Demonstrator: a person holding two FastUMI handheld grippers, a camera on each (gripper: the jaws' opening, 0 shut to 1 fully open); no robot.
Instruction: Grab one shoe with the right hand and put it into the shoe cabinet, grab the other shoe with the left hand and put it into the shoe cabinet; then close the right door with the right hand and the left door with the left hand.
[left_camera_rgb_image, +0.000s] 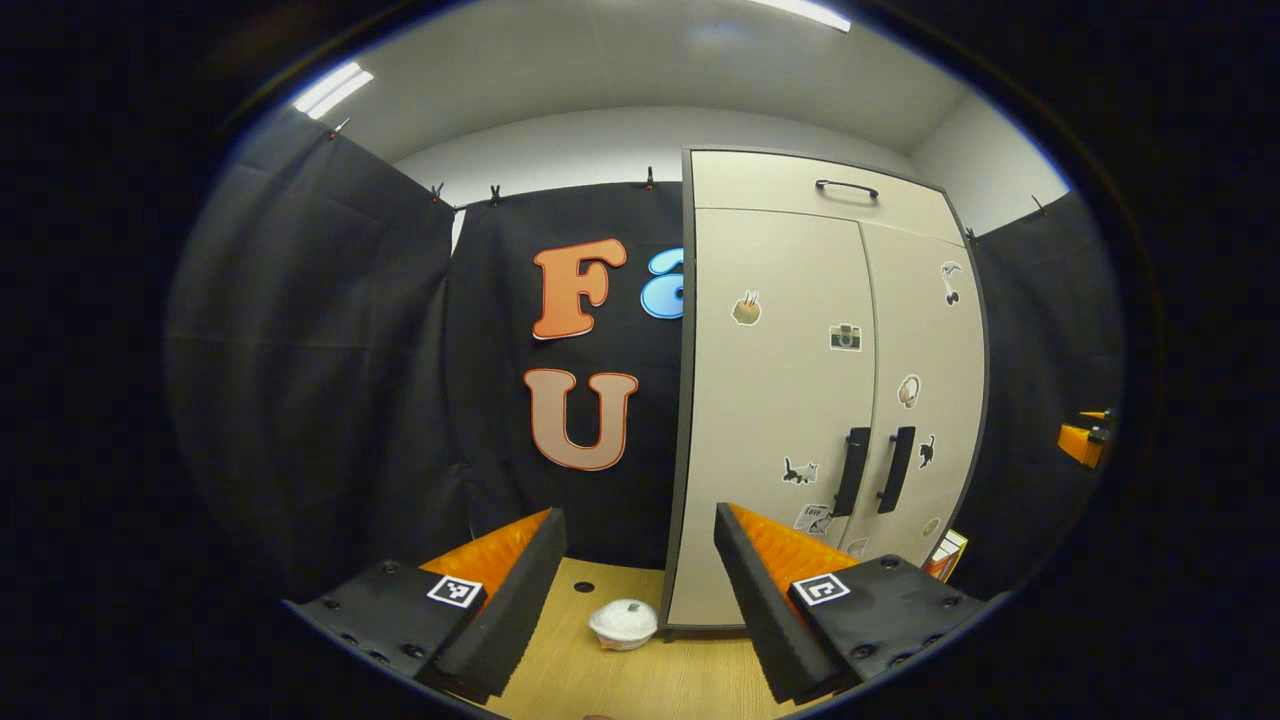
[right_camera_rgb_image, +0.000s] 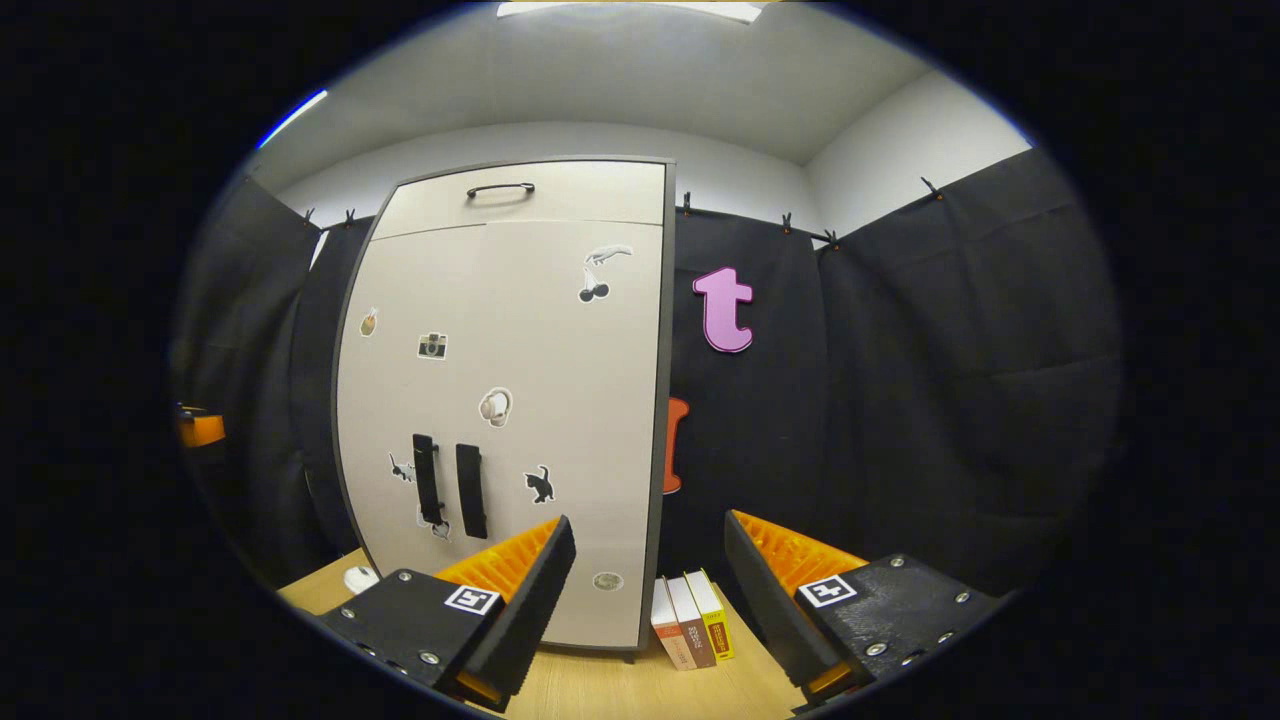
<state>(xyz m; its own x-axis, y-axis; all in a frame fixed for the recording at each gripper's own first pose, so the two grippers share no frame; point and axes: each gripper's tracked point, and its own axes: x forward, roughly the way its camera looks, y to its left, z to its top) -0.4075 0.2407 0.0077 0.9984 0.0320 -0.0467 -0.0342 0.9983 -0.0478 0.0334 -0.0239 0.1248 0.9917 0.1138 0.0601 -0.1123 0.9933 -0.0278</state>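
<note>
The shoe cabinet (left_camera_rgb_image: 820, 400) (right_camera_rgb_image: 510, 400) stands upright on the wooden table (left_camera_rgb_image: 650, 680) against the black cloth wall, a tall pale unit with a dark frame. Both its doors are shut, their two dark vertical handles (left_camera_rgb_image: 875, 470) (right_camera_rgb_image: 450, 490) side by side, small stickers scattered across the fronts. A small white lidded bowl (left_camera_rgb_image: 623, 624) sits left of its base, three books (right_camera_rgb_image: 692, 620) to its right. The left gripper (left_camera_rgb_image: 640, 600) and right gripper (right_camera_rgb_image: 650, 600) hang before it, jaws spread wide, empty.

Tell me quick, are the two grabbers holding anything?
Left gripper: open, holding nothing.
Right gripper: open, holding nothing.
</note>
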